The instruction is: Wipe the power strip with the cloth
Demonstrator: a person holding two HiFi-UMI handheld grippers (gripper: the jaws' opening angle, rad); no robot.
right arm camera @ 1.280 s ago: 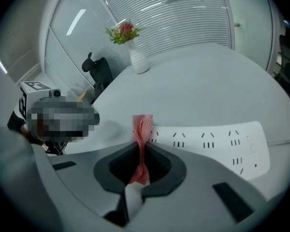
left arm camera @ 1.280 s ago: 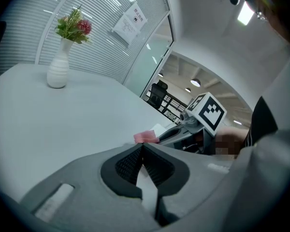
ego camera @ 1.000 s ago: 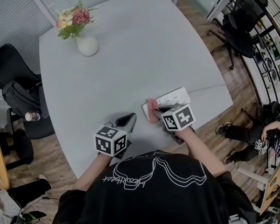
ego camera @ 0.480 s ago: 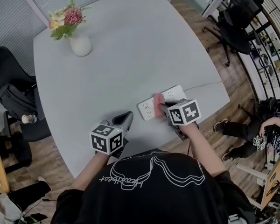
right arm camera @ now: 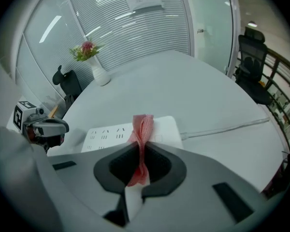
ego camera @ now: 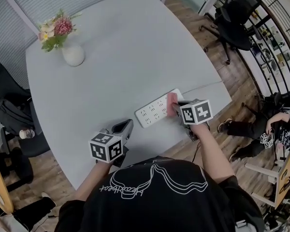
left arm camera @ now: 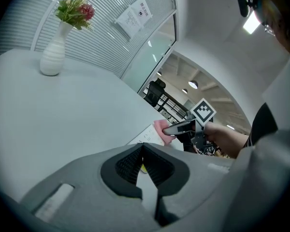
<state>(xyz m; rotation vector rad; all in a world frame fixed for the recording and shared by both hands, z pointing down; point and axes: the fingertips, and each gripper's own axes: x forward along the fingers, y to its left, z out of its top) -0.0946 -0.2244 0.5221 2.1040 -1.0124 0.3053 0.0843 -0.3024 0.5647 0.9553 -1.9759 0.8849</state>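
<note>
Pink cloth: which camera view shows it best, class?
The right gripper view: the pink cloth sits at the centre, pinched between the right gripper's jaws over the power strip. The head view shows a small pink patch; the left gripper view a distant corner.

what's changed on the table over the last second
The right tongs, shut on the pink cloth, swept it along the white plastic power strip, from its left end to the cable end on the right. The left tongs stayed shut and empty near the table edge. The strip and the white flower vase seem unmoved.
</note>
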